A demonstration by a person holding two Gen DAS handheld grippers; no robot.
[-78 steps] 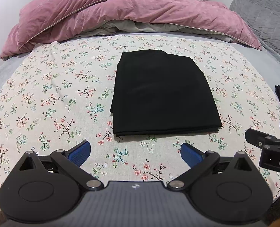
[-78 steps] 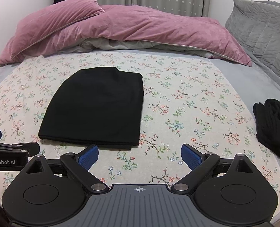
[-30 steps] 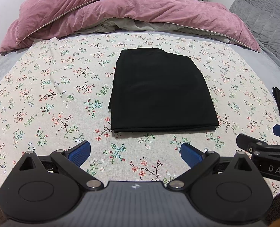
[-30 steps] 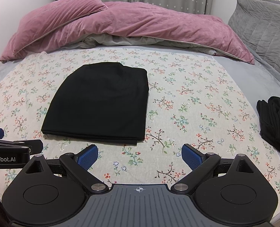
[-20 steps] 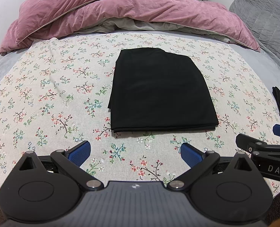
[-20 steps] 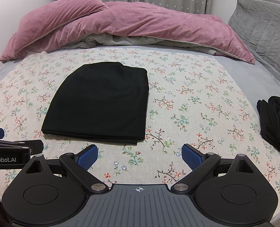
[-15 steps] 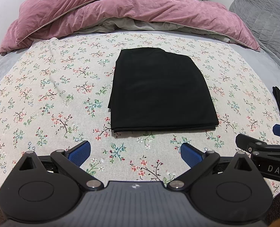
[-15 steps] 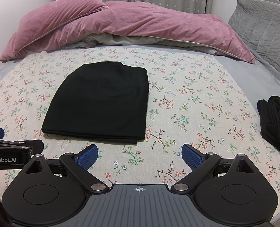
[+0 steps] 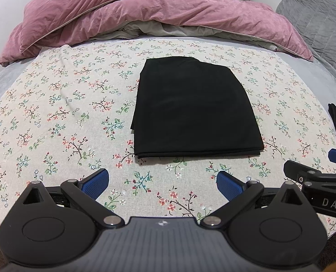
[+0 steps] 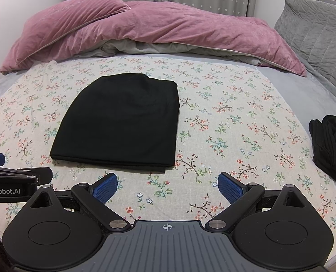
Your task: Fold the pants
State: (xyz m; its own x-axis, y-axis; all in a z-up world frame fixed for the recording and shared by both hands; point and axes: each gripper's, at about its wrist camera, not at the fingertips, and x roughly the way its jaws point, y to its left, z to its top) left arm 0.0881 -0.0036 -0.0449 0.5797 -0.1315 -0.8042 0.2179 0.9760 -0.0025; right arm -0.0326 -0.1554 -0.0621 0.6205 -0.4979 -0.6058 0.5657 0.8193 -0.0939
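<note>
Your bed [image 9: 43, 113] carries the pants [image 9: 194, 111] folded flat at 12 o'clock from both tools, a loose dark pile [image 10: 331, 145] at 3 o'clock. Your left gripper [image 9: 162, 182] and right gripper [image 10: 166, 185] gape wide, holding nothing; the fold looks finished, so square any uneven near edge gently.

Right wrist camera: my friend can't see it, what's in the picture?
Neatly folded black pants lie on a flowery sheet, ahead of the open, empty right gripper. A crumpled black garment sits at the right edge, and a pink duvet is heaped behind.
</note>
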